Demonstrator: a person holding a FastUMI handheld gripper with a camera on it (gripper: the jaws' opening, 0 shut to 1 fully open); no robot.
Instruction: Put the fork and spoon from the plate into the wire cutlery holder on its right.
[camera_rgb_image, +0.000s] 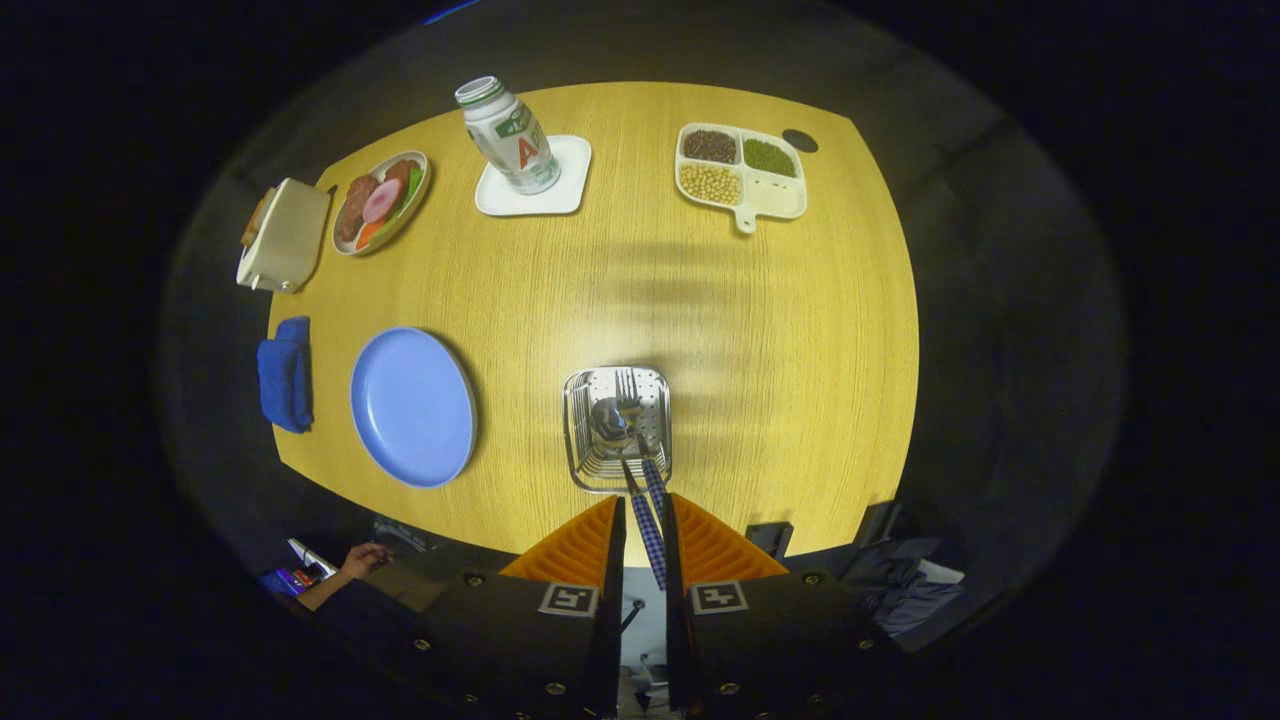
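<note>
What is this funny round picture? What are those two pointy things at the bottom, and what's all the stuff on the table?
The camera rides on a hand-held grabber tool, looking down along its two fingers. That tool is the gripper. Its fingers are almost closed on a checked handle; the other checked handle lies just ahead. The fork and spoon already stand in the wire cutlery holder on the wooden table. To the holder's left is the blue plate, then a blue cloth. Farther away sit a bottle on a white coaster, a divided dish of beans, a plate of food and a cream box. A person's hand shows near the table's edge.
</note>
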